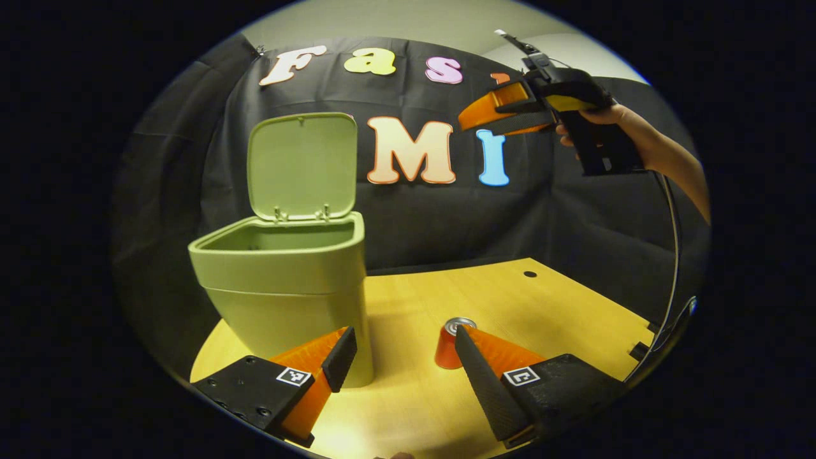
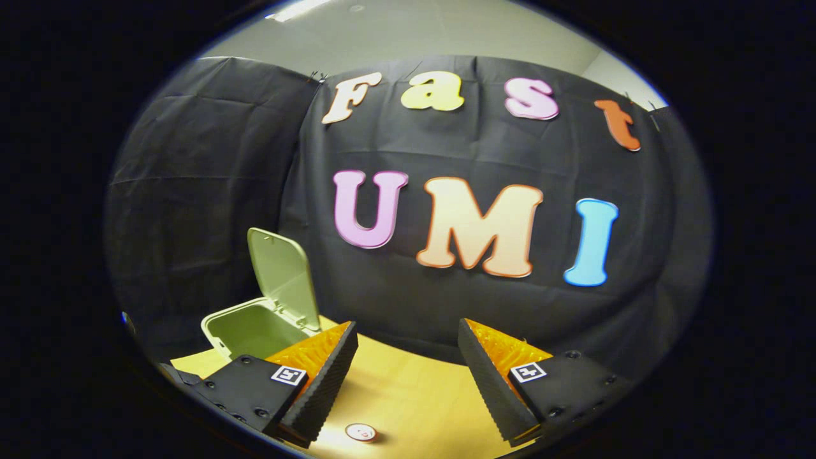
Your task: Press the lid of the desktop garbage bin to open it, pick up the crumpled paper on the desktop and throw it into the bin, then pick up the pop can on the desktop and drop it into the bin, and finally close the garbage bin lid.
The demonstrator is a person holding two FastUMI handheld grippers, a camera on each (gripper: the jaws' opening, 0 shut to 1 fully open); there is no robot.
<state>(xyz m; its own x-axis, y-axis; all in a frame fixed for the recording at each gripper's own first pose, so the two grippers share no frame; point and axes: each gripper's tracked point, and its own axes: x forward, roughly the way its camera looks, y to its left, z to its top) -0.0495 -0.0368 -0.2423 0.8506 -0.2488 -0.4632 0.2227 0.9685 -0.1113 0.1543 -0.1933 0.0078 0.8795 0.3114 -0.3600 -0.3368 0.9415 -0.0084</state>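
Green desktop garbage bin (image 1: 284, 280) stands on the yellow wooden table (image 1: 510, 299), toward its left side. Lid (image 1: 301, 166) up, tilted back on its rear hinges; the part of the inside that shows looks bare. No crumpled paper to be seen on the table, so judged: paper step likely done, can step in hand.

Pop can (image 1: 450, 347), red with a silver top, stands upright on the table just right of the bin, partly hidden behind the left gripper's (image 1: 401, 363) right finger. Left gripper low over the near table edge, fingers spread wide, nothing between them. In the right gripper view the can's top (image 2: 361, 432) shows from above, near the bottom of the view.

Right gripper (image 2: 408, 376) held high by a hand (image 1: 590, 121), well above the table and apart from everything; fingers wide apart, nothing held.

Handling, as judgement:
- Can looks like thin-walled aluminium; probably empty and light, so easy to tip with a stray nudge.
- Smooth, curved, likely slippery wall; ribbed finger faces should help.
- Hard squeeze would dent it.
- Best hold: across the body at mid-height, fingers on opposite sides, upright, before lifting.
- Bin mouth is wide; carry over the rim, release inside.
- Bin looks light plastic; a bump could shift it.
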